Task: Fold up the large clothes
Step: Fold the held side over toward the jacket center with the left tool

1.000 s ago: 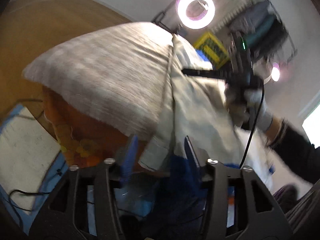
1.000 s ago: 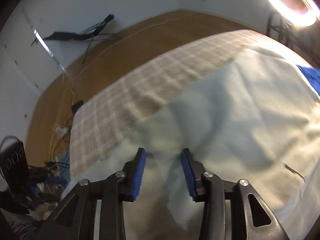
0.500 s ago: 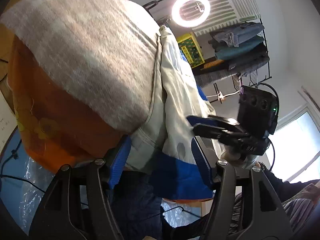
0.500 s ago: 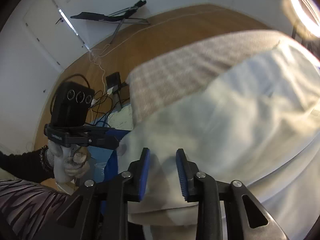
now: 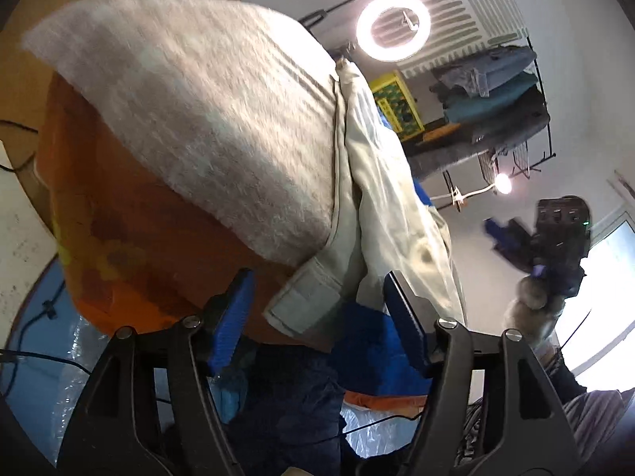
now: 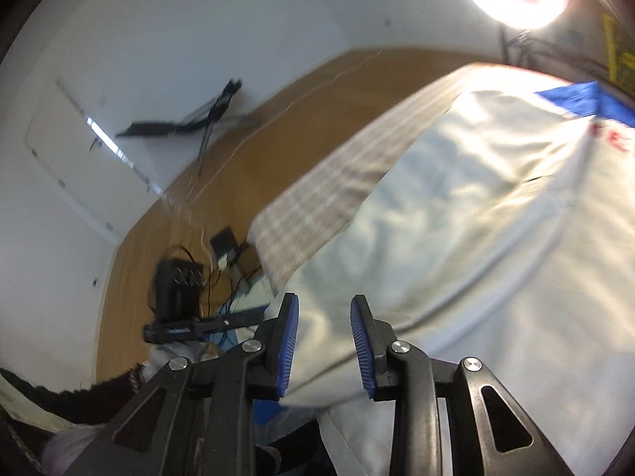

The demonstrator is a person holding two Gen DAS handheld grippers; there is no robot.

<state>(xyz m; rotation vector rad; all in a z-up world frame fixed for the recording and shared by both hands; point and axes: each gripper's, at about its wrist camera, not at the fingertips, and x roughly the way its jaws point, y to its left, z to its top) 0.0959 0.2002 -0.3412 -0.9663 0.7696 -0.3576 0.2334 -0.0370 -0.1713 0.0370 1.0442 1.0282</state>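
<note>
A cream jacket (image 5: 389, 182) with blue panels (image 5: 377, 341) lies on a table covered by a grey checked blanket (image 5: 198, 99) over an orange cloth (image 5: 139, 238). Its cuff (image 5: 305, 301) hangs off the near corner, between the pads of my left gripper (image 5: 317, 277). Those jaws are opening and do not press it. My right gripper (image 6: 323, 299) is narrow and opening, with the jacket (image 6: 476, 218) showing behind its gap and nothing pinched. In the left wrist view the right gripper (image 5: 500, 234) hangs in the air to the right, clear of the cloth. The left gripper (image 6: 254, 315) shows side-on at the table corner.
A ring light (image 5: 393, 25), a rack of hanging clothes (image 5: 496, 99) and a yellow box (image 5: 397, 107) stand behind the table. Cables and a small device (image 6: 222, 254) lie on the wooden floor, and a folded stand (image 6: 198, 119) leans by the wall. Blue plastic sheeting (image 5: 31, 337) lies below the table.
The right gripper has pulled up and away from the jacket's edge. The left jaws have spread wider around the cuff, and the left gripper has sunk a little.
</note>
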